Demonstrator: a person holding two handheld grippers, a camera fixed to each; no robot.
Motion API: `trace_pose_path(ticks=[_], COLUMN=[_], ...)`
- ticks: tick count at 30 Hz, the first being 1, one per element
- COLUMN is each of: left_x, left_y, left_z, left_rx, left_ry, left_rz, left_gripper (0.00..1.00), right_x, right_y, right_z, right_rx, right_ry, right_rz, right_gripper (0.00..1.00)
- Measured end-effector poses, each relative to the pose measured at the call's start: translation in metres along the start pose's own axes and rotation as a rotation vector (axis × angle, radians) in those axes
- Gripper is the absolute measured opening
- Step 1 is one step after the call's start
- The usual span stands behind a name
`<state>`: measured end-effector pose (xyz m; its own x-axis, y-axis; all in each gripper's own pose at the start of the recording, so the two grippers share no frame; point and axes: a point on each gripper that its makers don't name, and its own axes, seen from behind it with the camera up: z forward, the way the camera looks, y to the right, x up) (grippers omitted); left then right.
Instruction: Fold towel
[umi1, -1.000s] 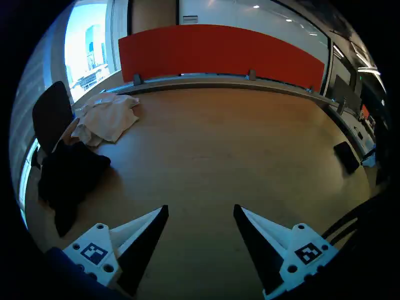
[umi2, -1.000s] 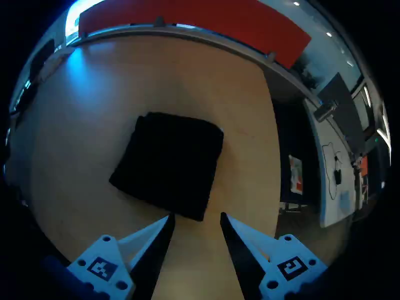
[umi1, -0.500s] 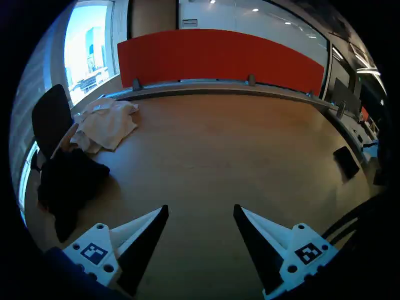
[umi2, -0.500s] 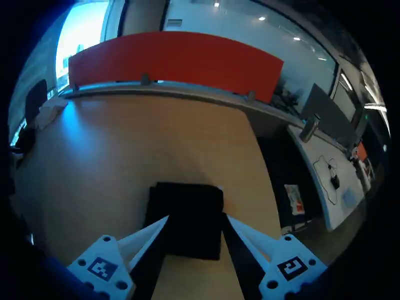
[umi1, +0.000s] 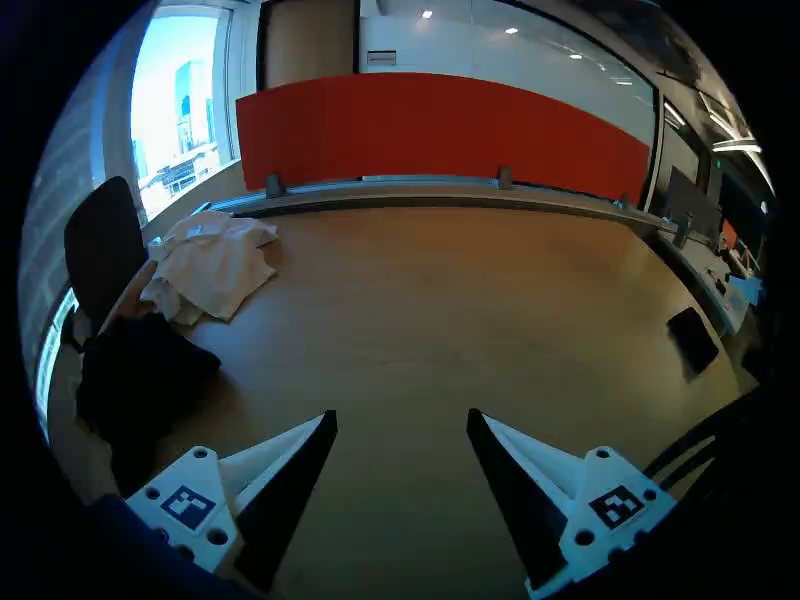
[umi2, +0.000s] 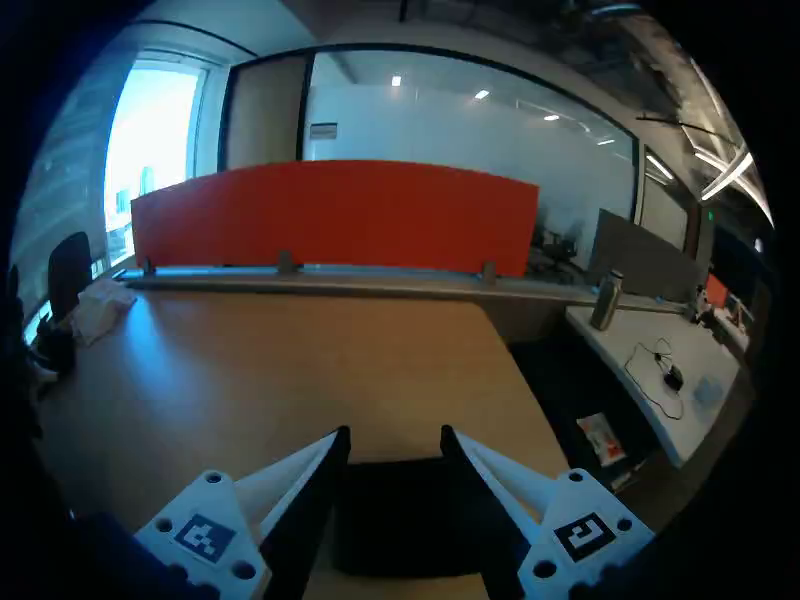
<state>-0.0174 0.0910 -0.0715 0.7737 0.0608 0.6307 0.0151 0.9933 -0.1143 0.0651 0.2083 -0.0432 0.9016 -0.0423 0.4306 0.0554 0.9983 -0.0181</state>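
Observation:
A folded black towel (umi2: 400, 515) lies flat on the wooden table (umi2: 300, 360), low between and under the fingers of my right gripper (umi2: 395, 432), which is open and holds nothing. The same folded towel (umi1: 692, 338) sits near the table's right edge in the left gripper view. A crumpled cream towel (umi1: 212, 262) lies at the far left, with a heap of black cloth (umi1: 140, 372) just in front of it. My left gripper (umi1: 400, 420) hovers open over bare table (umi1: 430, 300), well away from both piles.
A red divider panel (umi1: 440, 125) runs along the table's far edge. A black chair (umi1: 100, 248) stands behind the piles at the left. To the right, a neighbouring desk (umi2: 650, 380) carries a bottle (umi2: 603, 300) and cables.
The right gripper has tilted up and back from the folded black towel, which dropped from mid-view to the bottom. The left gripper's view lifted slightly.

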Motion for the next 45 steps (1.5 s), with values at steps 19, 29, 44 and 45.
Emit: trace_pose_path(ticks=[19,29,44,45], left_x=[0.043,0.08,0.138,0.14], left_y=[-0.007,-0.016,-0.04,-0.041], left_z=[-0.001,-0.012,-0.042,-0.043], left_rx=[0.012,0.029,0.082,0.082], left_ry=[0.133,0.266,0.471,0.476], left_rz=[-0.047,-0.066,-0.079,-0.079], left_gripper=[0.97,0.97,0.97,0.97], right_x=[0.051,0.063,0.083,0.084], right_y=[-0.018,-0.025,-0.055,-0.057], right_z=[-0.002,-0.004,-0.009,-0.009], right_rx=[-0.036,-0.049,-0.021,-0.021], right_ry=[0.184,0.234,0.273,0.275], right_rz=[0.035,0.036,0.003,0.0], right_gripper=[0.75,0.75,0.89,0.89])
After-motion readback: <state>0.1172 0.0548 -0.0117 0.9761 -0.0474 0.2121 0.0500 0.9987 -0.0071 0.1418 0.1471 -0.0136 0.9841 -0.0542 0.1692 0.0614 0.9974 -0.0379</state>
